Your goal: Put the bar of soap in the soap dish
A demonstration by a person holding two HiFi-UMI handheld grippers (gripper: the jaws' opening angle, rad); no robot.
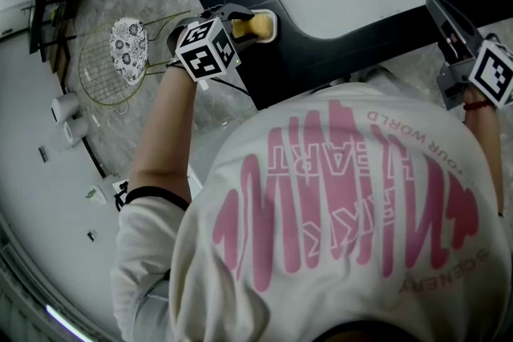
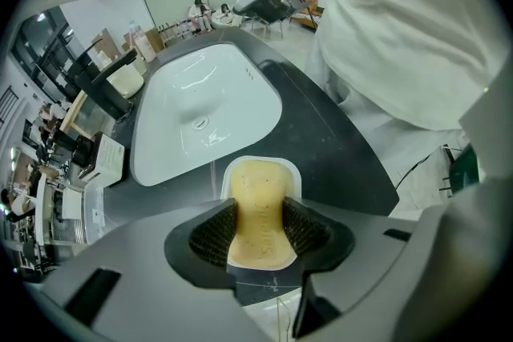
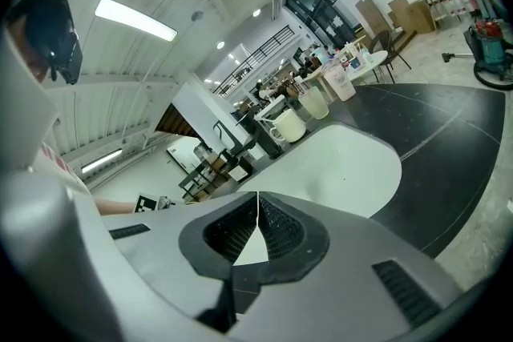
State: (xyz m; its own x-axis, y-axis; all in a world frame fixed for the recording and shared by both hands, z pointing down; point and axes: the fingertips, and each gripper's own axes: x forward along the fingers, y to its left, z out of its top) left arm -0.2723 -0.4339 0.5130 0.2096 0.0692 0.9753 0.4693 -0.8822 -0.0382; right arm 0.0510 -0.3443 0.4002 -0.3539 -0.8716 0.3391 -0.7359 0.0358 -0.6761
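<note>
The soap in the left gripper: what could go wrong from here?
The left gripper clamps the soap over the soap dish. It could stick to a pad and tip out when the jaws open. The dish lies near the counter edge, so a push might slide it off.

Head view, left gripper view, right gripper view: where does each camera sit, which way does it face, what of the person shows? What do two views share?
Head view: on the person's head, facing steeply down; shows shirt, left forearm, left gripper, right gripper.
Left gripper view: on the left gripper, facing down its jaws, closed on the bar of soap at the soap dish; shows shirt.
Right gripper view: on the right gripper, facing across the sink along shut jaws; shows the left forearm.
Shared: the sink, in all three.
</note>
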